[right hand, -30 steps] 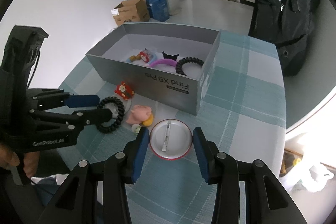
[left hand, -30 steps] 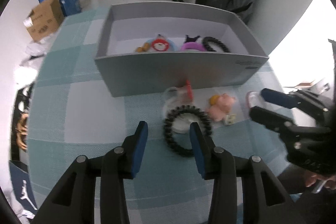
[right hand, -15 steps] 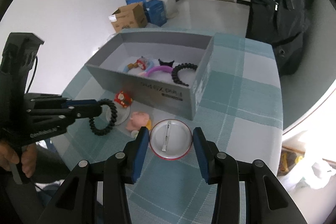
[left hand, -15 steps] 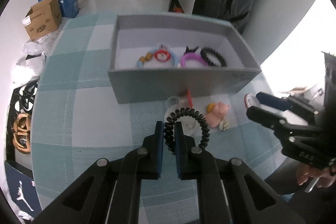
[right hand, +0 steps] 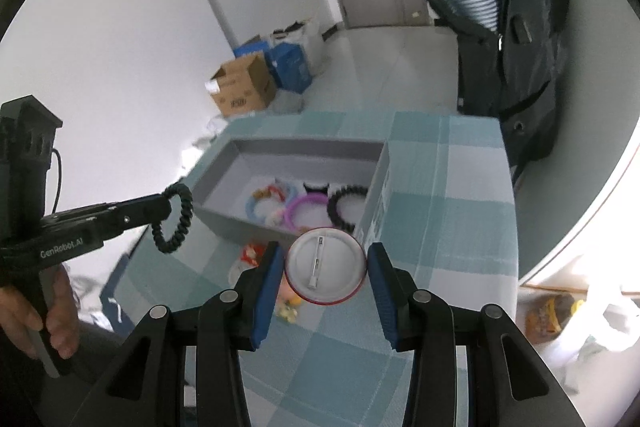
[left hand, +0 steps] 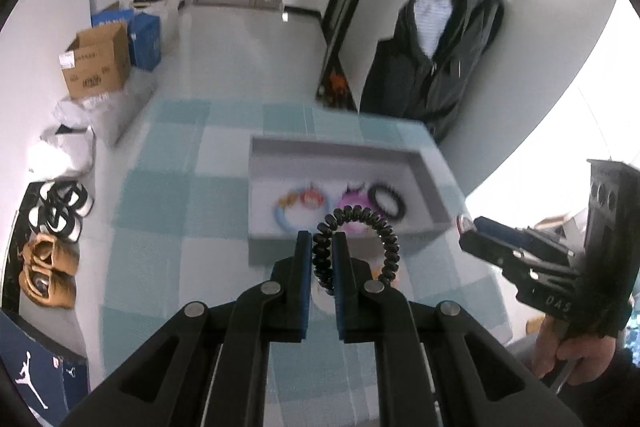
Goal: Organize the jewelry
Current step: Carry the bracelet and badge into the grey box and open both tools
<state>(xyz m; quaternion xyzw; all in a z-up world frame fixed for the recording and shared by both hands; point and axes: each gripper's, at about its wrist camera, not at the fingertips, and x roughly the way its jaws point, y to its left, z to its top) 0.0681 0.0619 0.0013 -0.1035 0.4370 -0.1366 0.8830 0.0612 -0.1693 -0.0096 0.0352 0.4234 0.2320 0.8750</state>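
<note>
Now: left gripper (left hand: 321,247) pressed together on a black coil bracelet (left hand: 360,227), pinching one side of the loop; the rest hangs free beside the fingers, clear of the table (left hand: 168,227). Right gripper (right hand: 326,269) pinches a round badge (right hand: 326,267) by its rim, pin side toward the camera, also off the cloth.

Handling, by judgement: bracelet is light, springy and floppy, so it will swing and may snag on the box wall; a grip across one strand looks adequate. Badge is stiff, thin and smooth-edged; held edge to edge it could pivot or slip out, so a firm squeeze across the full width suits it.

Position: both pieces sit above the near side of the grey box (left hand: 420,163). Inside lie a blue ring (left hand: 280,215), a purple ring (right hand: 298,213) and a black bracelet (left hand: 386,201). A red charm (right hand: 252,253) and a pink figure (right hand: 286,289) remain on the table, below the badge.
</note>
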